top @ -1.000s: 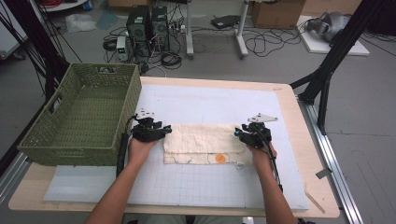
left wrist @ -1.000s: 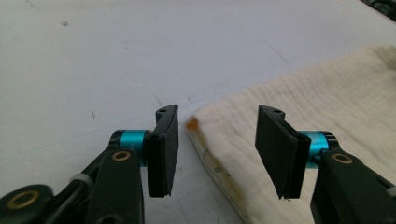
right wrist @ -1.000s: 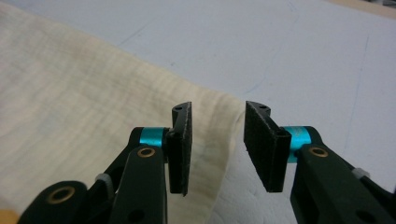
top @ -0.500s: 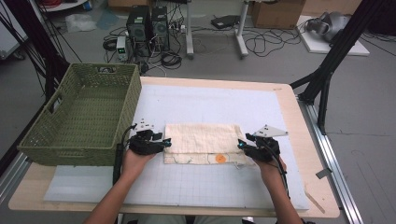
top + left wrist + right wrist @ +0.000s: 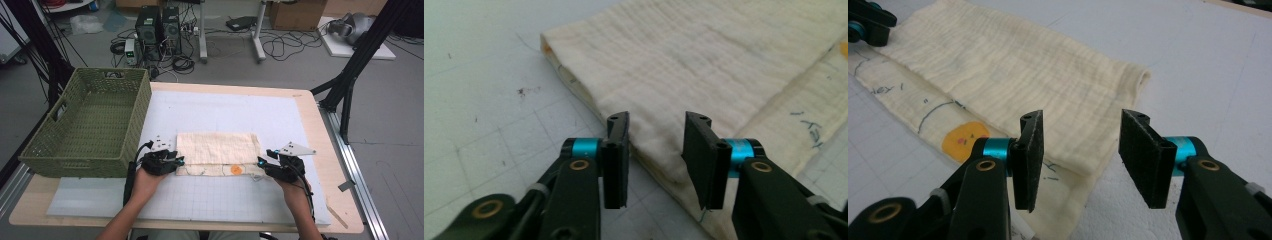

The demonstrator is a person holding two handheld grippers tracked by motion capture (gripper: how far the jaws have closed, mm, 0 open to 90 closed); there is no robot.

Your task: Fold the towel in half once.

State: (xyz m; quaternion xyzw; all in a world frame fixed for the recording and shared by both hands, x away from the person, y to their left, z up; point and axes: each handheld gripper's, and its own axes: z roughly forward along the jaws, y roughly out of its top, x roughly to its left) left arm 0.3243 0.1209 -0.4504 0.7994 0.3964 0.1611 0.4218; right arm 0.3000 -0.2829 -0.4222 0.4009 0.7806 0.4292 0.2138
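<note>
Folded cream muslin cloth [image 5: 218, 154] lies mid-mat. Left gripper [image 5: 658, 155] has just been closing, jaws apart astride its edge; right gripper [image 5: 1083, 150] opening, jaws apart. Risk: a shallow pinch catching only the top layer, unfolding it.

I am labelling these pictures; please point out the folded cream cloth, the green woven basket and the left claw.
folded cream cloth [image 5: 217, 148], high view, upper layer
green woven basket [image 5: 47, 156], high view, near wall
left claw [image 5: 656, 150], left gripper view, between fingertips

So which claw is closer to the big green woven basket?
Left. The left claw sits just beside the green woven basket; the right claw is across the cream cloth.
</note>
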